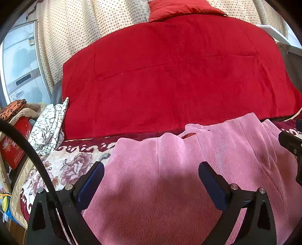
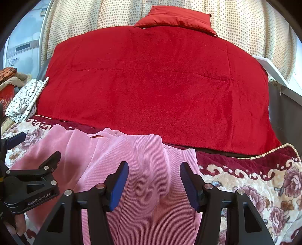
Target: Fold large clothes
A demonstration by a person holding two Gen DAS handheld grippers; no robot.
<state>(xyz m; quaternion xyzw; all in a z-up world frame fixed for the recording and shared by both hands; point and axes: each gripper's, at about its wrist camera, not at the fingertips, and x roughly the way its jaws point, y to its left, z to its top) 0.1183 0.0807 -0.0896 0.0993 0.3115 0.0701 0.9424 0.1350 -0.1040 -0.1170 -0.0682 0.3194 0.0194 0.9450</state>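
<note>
- Left wrist view: the left gripper stood with its jaws spread wide, nothing between the blue pads but air; it hovered over the pink ribbed garment and gripped none of it.
- The pink ribbed garment lay spread on the floral bedspread, filling the lower middle and right of the view, its far edge close to the red blanket.
- The red blanket covered the back of the bed, with a red pillow at its far edge against a dotted cream curtain.
- A folded black-and-white patterned cloth lay at the blanket's left corner; beyond it stood a red box and other clutter too blurred to name.
- The right gripper showed only as a dark part at the right edge; its jaws could not be read from here.

- Right wrist view: the right gripper was held about half open, its pads on either side of a raised fold of the pink ribbed garment; whether the pads touched the cloth could not be told, and no pinch was evident.
- The garment lay across the lower left and centre, on the floral bedspread, which showed bare to the right.
- The left gripper appeared at the left edge above the garment's left part, one blue pad visible, a fingertip of the person's hand below it.
- The red blanket and red pillow lay beyond, the patterned cloth to the left.
</note>
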